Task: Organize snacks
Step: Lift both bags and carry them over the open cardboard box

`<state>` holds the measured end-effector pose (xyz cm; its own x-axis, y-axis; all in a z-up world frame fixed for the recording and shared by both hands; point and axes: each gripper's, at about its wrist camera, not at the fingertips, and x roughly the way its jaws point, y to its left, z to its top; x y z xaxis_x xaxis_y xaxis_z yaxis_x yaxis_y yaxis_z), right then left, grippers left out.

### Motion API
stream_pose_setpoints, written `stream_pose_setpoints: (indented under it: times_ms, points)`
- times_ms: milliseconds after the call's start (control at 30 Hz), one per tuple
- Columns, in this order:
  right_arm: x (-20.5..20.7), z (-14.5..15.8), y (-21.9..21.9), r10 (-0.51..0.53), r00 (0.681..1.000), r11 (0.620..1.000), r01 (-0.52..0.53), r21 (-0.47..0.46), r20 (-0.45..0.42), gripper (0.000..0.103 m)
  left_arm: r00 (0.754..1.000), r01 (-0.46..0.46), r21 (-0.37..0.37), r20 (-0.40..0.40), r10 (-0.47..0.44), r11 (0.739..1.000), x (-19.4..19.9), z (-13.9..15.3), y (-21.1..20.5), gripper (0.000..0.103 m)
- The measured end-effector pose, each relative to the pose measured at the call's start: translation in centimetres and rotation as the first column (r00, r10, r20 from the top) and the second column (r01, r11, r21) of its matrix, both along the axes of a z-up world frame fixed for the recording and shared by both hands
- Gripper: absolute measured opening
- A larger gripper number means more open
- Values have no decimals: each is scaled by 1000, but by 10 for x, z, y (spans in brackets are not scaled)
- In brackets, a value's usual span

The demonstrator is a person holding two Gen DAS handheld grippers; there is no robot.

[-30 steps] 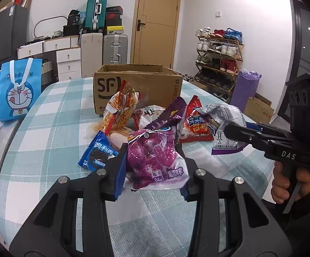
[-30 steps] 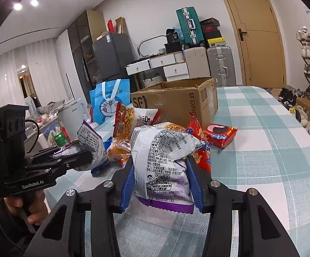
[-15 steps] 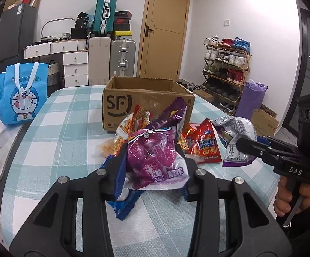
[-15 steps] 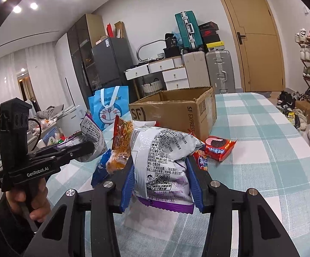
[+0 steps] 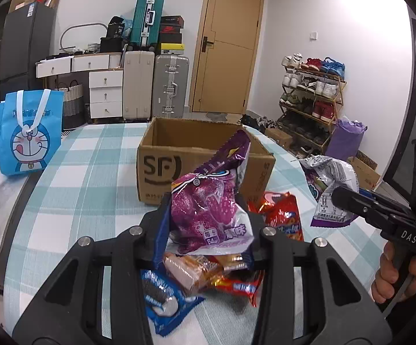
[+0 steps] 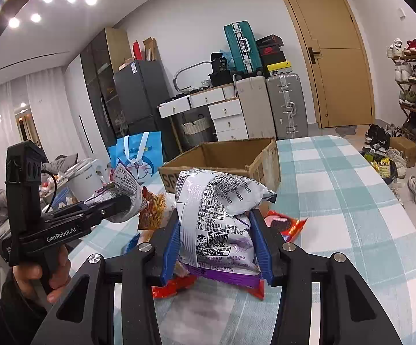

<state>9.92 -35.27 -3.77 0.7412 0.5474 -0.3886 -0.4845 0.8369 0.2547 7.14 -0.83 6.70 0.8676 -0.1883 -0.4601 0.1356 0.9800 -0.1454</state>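
The worktop [image 6: 351, 189], under a teal-and-white checked cloth, lies bare along its right side up to the curved right edge, and also on the left between the cardboard box [image 5: 179, 155] and the blue cartoon bag [image 5: 26, 135] at the left edge. The box stands open-topped near the far middle, with the snack pile just in front of it.

The left gripper [image 5: 206, 224] has its jaws clenched on a purple snack bag [image 5: 208, 215], held upright, long axis vertical, its crimped top pointing up in front of the box. The right gripper [image 6: 218, 247] grips a silver snack bag [image 6: 219, 218], also upright, printed back toward the camera, its top folded over to the right.

Below the purple bag lie a blue cookie packet [image 5: 162, 299], a red packet [image 5: 239, 284] and a red chip bag [image 5: 282, 215], each partly covered. The box's inside is only partly visible, and the bottom edges of both held bags are hidden by the jaws.
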Motion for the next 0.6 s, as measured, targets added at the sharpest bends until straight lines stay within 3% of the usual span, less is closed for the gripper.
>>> stream_pose_setpoints:
  times_ms: [600]
  points:
    - [44,35,7,-23,1000,999,22,37,7,46,999,-26,-18,28,27,1000,52,37,4,37]
